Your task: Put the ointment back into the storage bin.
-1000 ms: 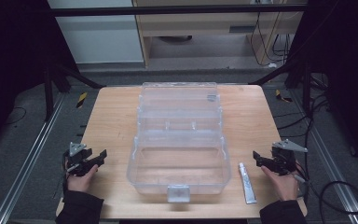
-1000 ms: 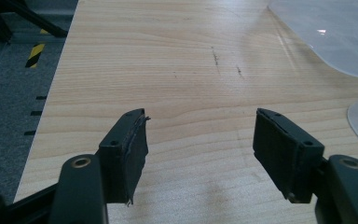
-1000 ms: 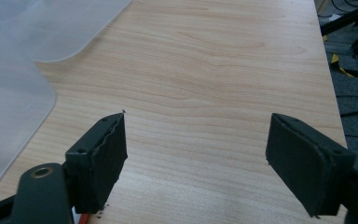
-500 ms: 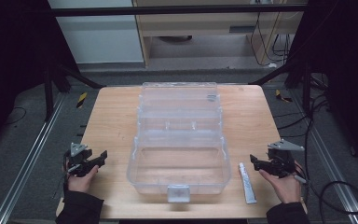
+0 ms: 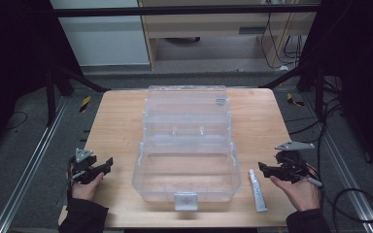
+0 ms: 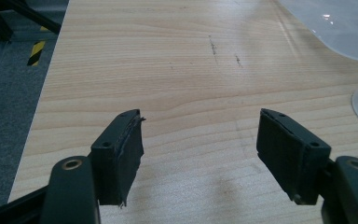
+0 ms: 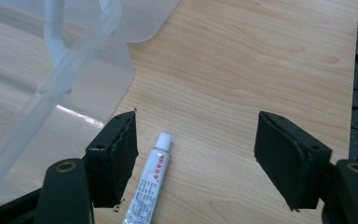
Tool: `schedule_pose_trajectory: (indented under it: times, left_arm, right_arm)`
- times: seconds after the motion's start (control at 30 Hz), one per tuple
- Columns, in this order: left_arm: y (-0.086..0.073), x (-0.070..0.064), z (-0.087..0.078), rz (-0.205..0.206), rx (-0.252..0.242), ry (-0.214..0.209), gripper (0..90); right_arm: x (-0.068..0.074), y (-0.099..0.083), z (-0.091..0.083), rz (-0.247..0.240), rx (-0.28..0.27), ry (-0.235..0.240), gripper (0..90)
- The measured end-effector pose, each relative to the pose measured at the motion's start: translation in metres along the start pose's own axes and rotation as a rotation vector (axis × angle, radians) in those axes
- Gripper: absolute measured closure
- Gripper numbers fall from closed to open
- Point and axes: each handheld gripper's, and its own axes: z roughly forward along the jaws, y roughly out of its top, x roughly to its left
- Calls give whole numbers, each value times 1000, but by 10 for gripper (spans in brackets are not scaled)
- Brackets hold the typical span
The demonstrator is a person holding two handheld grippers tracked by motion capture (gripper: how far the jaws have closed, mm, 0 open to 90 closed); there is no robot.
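Observation:
A clear plastic box [image 5: 187, 145] stands open in the middle of the wooden table [image 5: 116, 121], its lid tipped back. A small white tube [image 5: 257, 190] lies flat on the table just right of the box's front corner. In the right gripper view the tube [image 7: 150, 182] lies between the wide-apart jaws, close to the left one, cap pointing away. My right gripper [image 5: 264, 168] hovers open just right of the tube. My left gripper [image 5: 106, 164] is open at the table's front left, with bare wood between its jaws in the left gripper view [image 6: 200, 144].
The box wall [image 7: 51, 79] rises close on the left in the right gripper view. Dark frame legs [image 5: 53, 92] and floor rails [image 5: 29, 165] flank the table. Cables [image 5: 349, 194] trail on the floor at right. Bare wood [image 5: 257, 121] lies right of the box.
My right gripper has moved a little left and down, closer to the tube. The left gripper has barely shifted.

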Motion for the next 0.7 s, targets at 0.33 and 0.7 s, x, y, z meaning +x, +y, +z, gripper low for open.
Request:
schedule_pose_trajectory:
  times: [0.33,0.7]
  left_arm:
    - [0,-2,0,14,4,1,305]
    - [0,-2,1,19,10,-1,305]
  right_arm:
    - [9,8,5,33,75,6,368]
    - [17,8,21,52,190,28,408]
